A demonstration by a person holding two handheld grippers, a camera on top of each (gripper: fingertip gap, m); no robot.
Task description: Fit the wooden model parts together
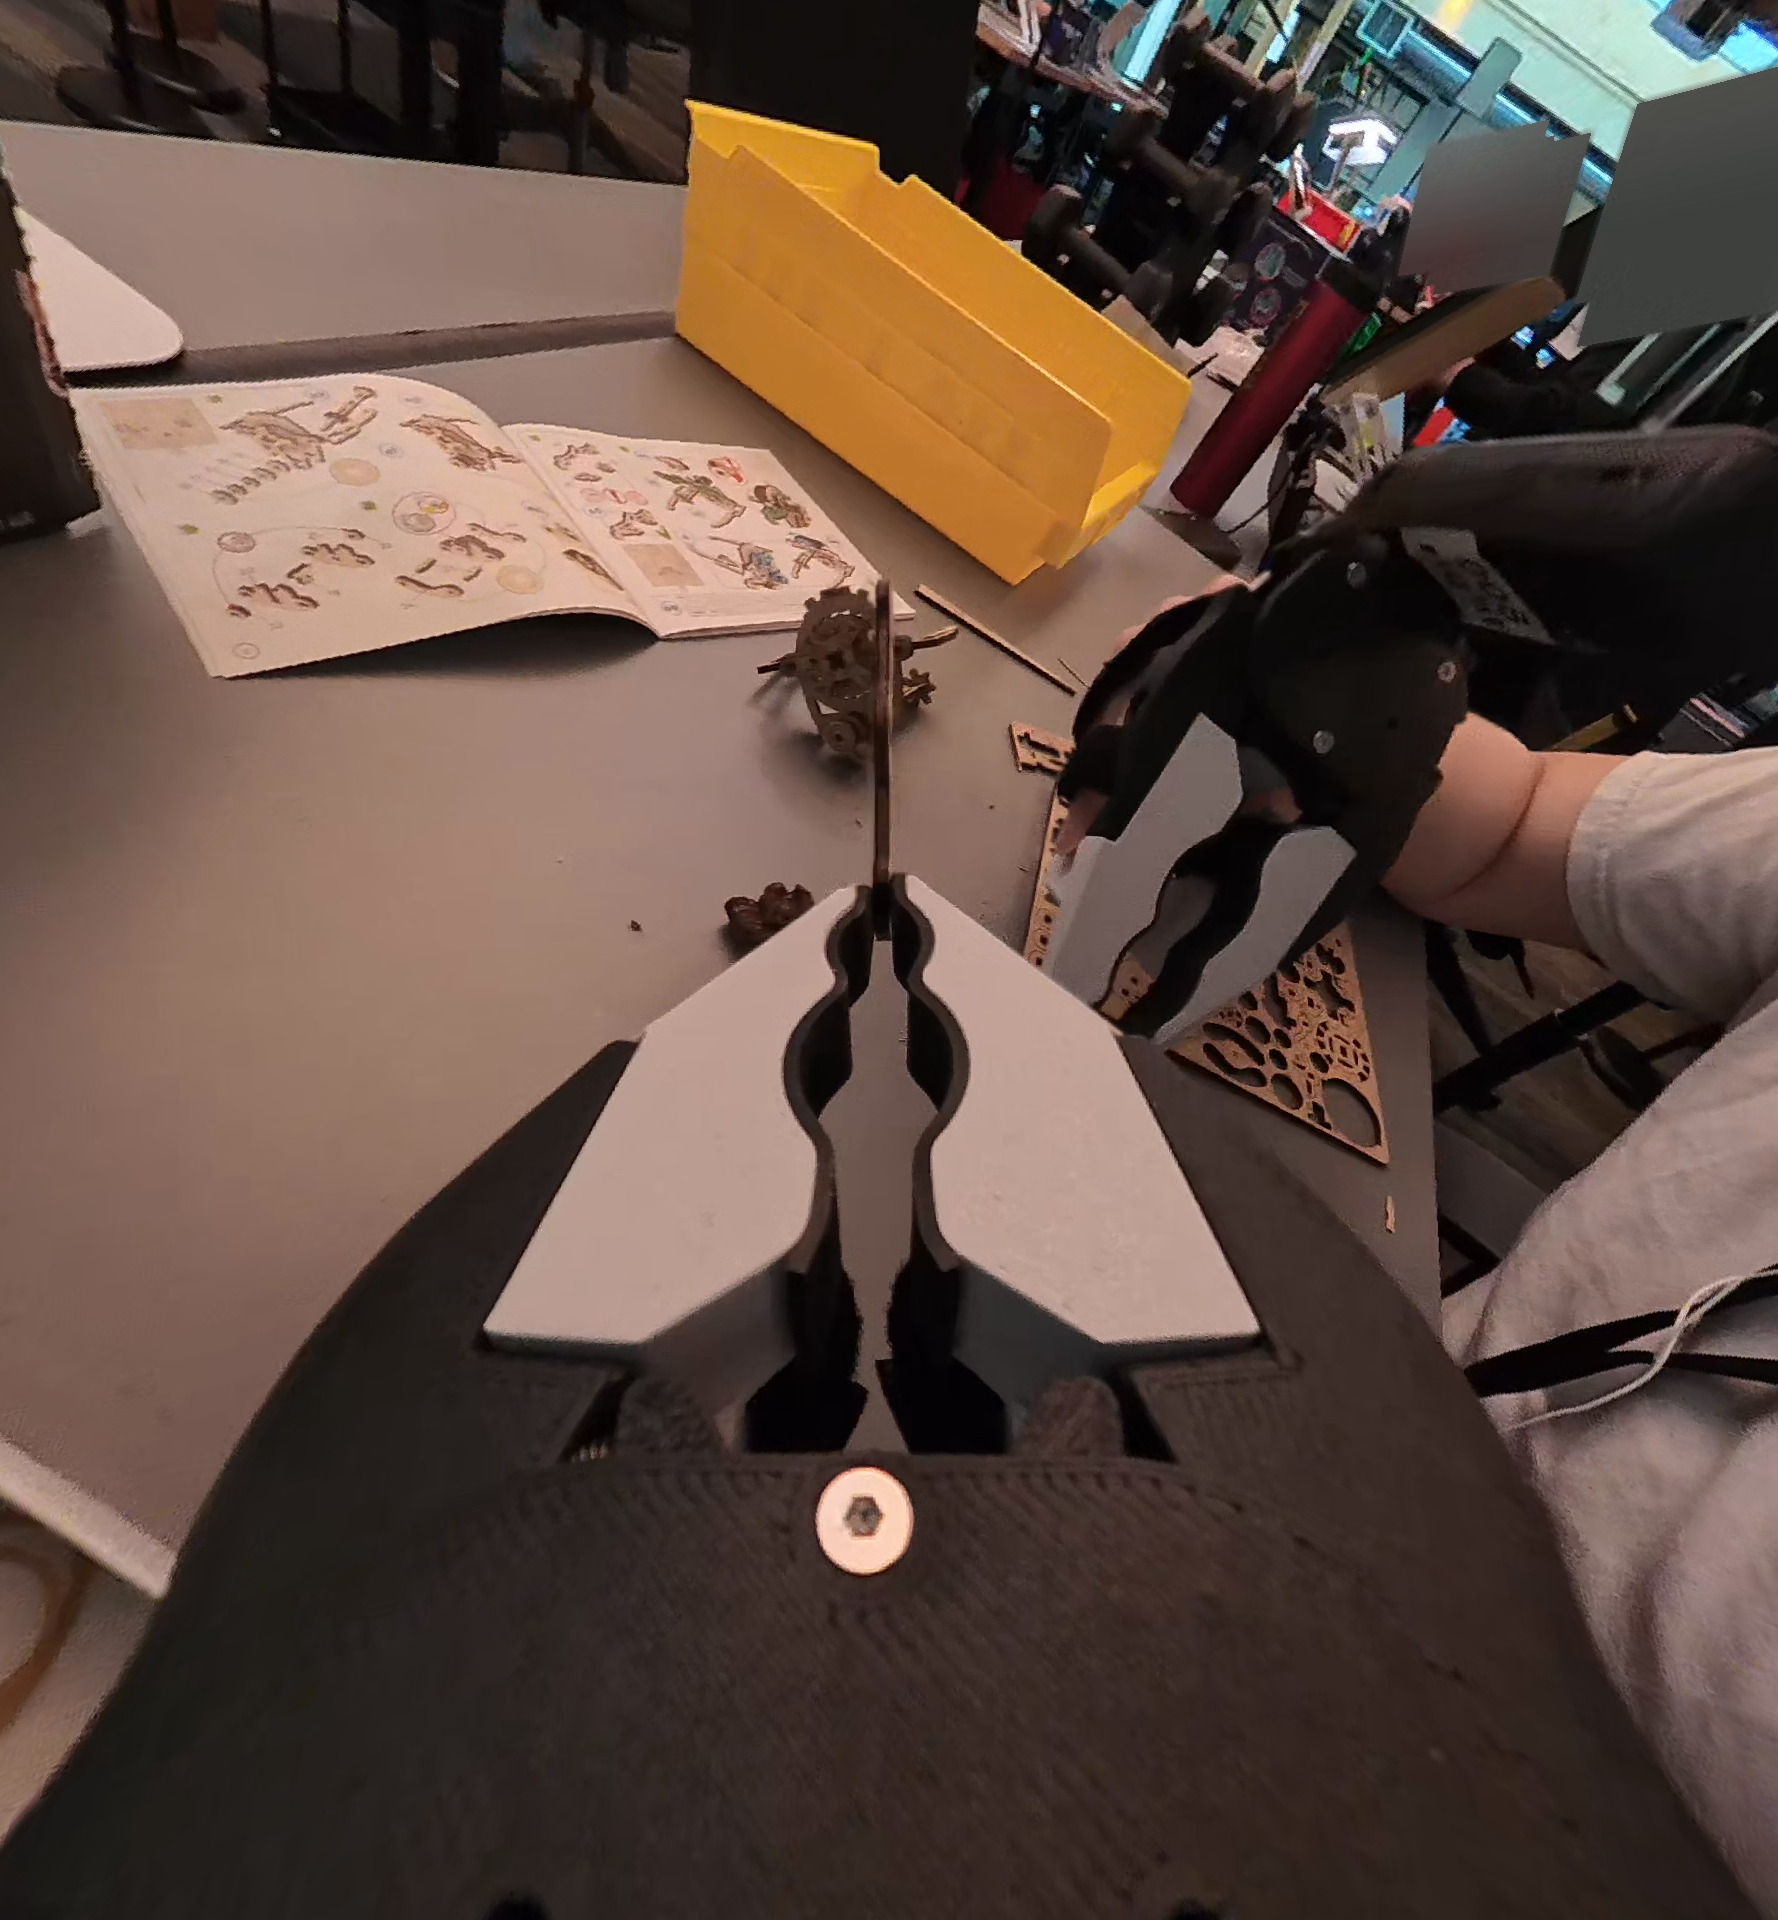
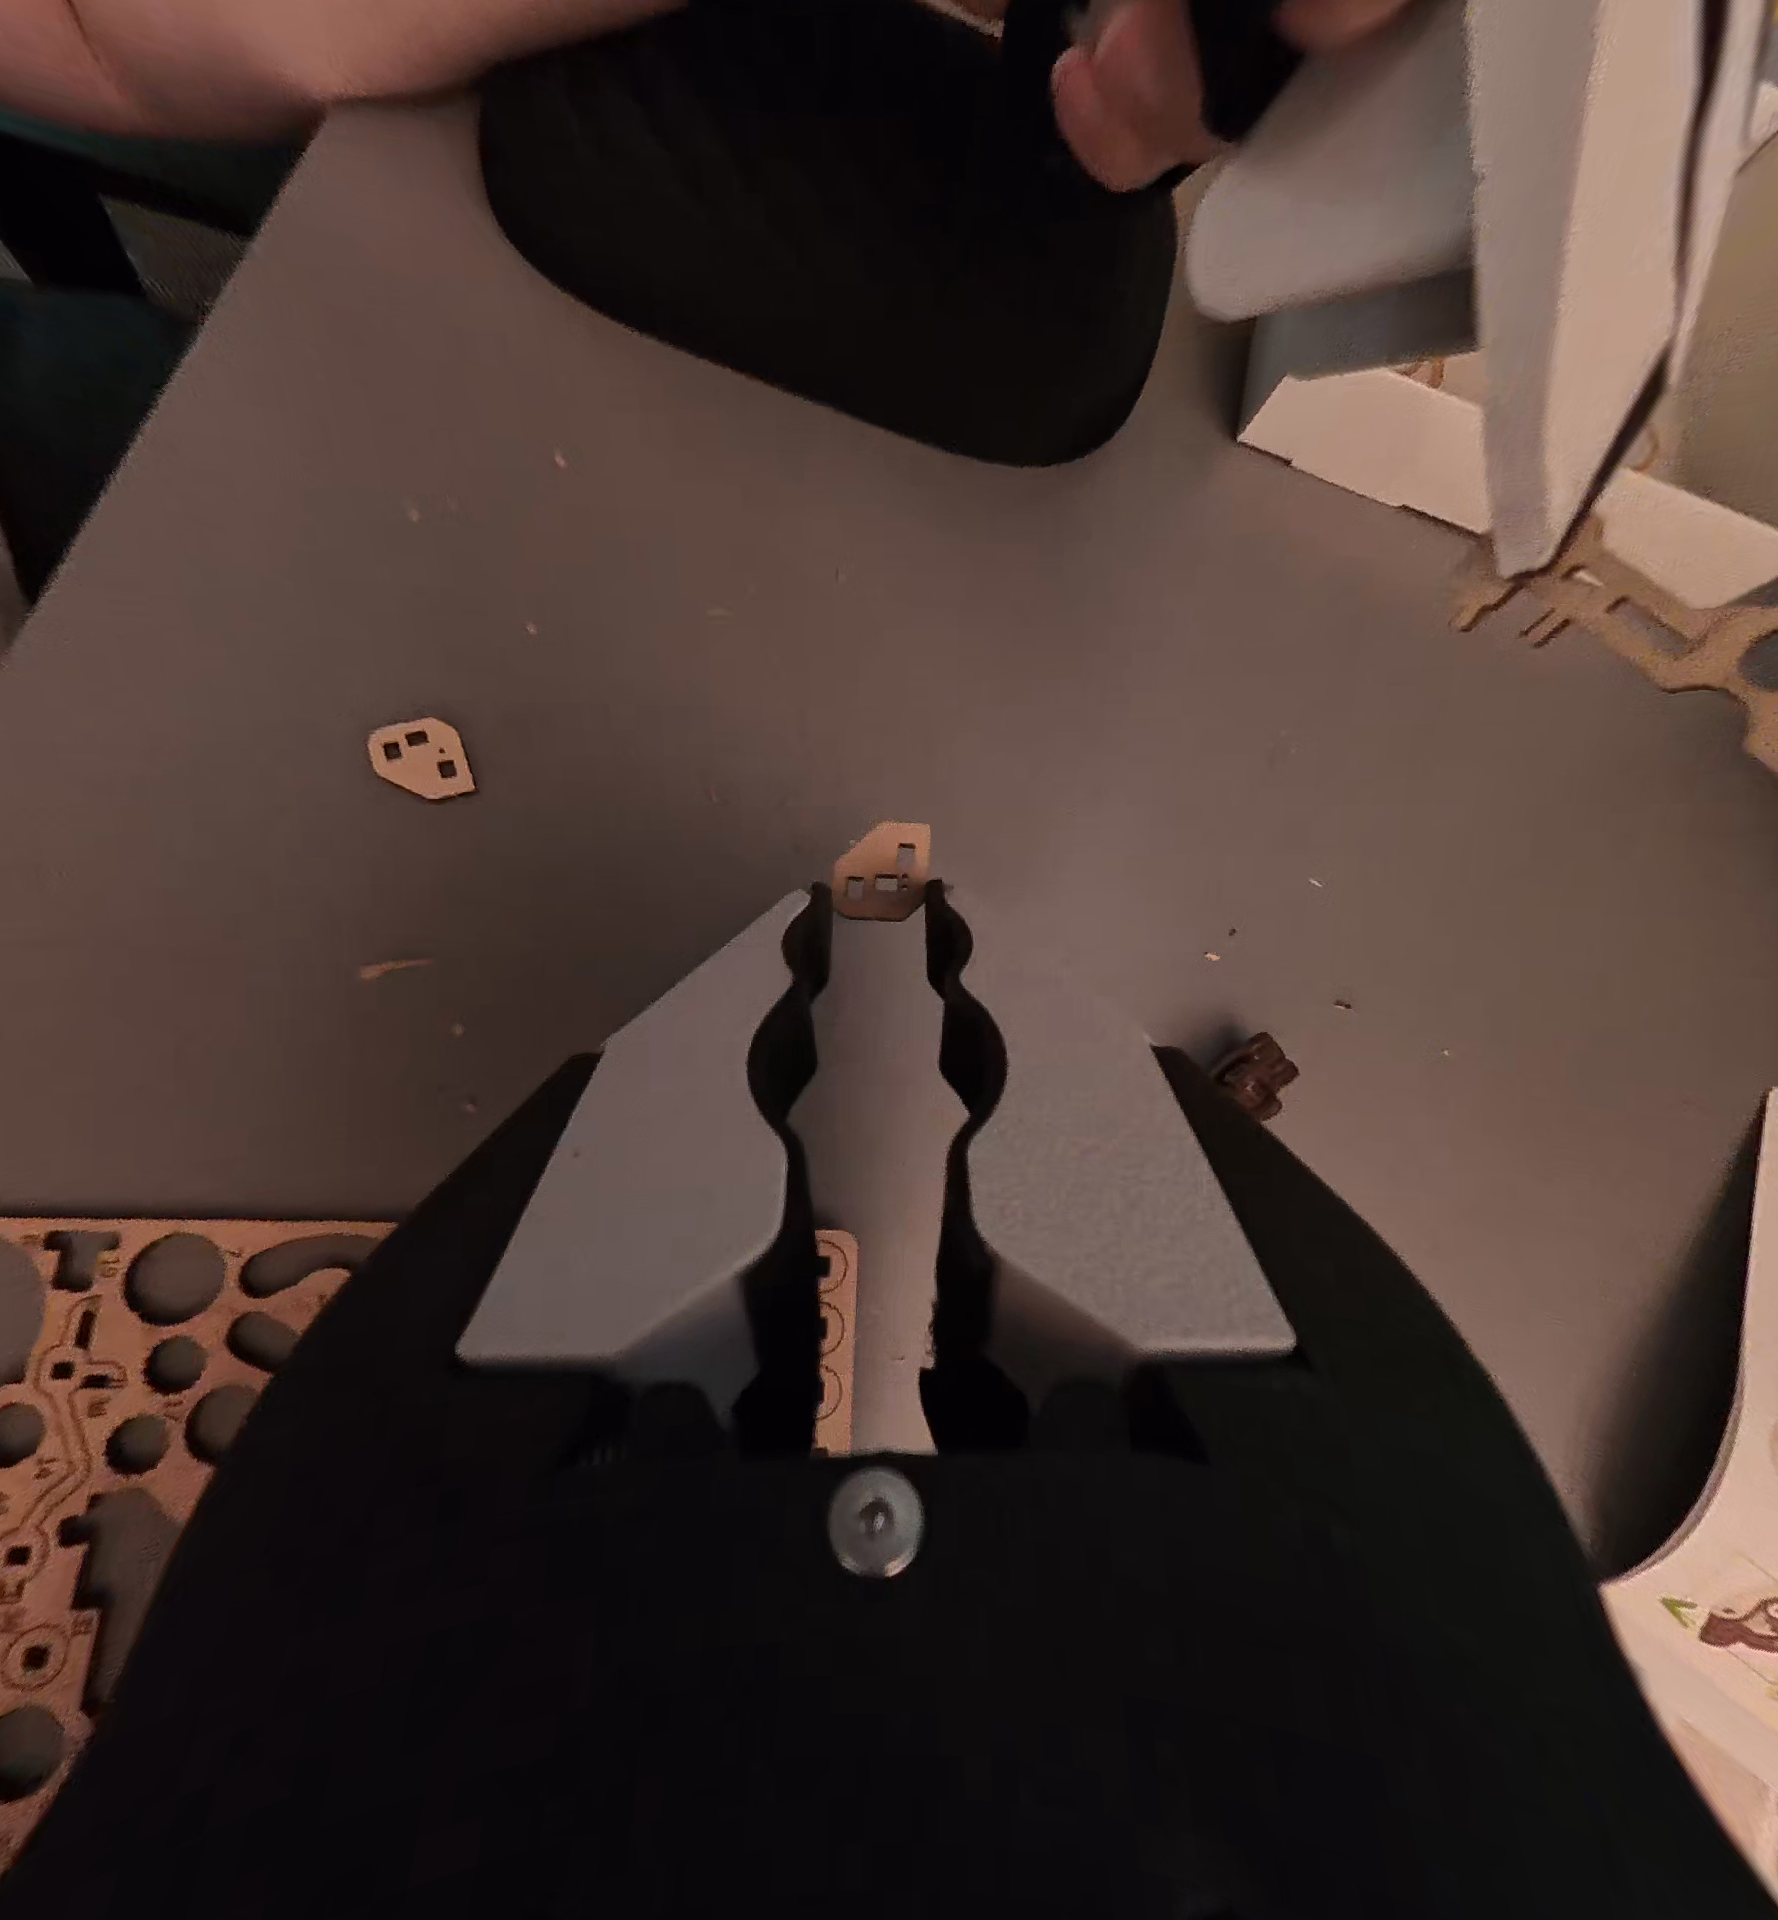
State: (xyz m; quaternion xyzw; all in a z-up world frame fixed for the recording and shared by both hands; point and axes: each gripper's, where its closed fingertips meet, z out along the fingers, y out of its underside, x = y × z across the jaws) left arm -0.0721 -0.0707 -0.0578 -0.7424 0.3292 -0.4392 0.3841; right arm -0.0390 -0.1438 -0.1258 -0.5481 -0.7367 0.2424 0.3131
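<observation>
My left gripper [image 1: 880, 896] is shut on a thin flat wooden part [image 1: 882, 727], seen edge-on and standing up from the tips. In the right wrist view this part shows as a lattice frame [image 2: 1685, 644] hanging from the left gripper's fingers [image 2: 1550, 312]. A partly built wooden gear model [image 1: 843, 665] stands on the grey table [image 1: 345, 935] behind it. My right gripper [image 2: 880, 899] points down at the table, its jaws touching both sides of a small pale wooden piece [image 2: 885, 871]. It also shows in the left wrist view [image 1: 1207, 914].
A second small pale piece [image 2: 423, 762] lies left of the right gripper. A punched-out wooden sheet [image 2: 64, 1403] lies under it [image 1: 1300, 1029]. An open instruction booklet [image 1: 449, 509], a yellow bin [image 1: 916, 343] and a small dark wooden bit [image 1: 769, 906] are on the table. The tips of one gripper are about 11 cm away from the tips of the other. The small dark wooden bit [image 1: 769, 906] lies around 9 cm away from my right fingertips. The right camera catches it too, in the right wrist view [image 2: 1265, 1081].
</observation>
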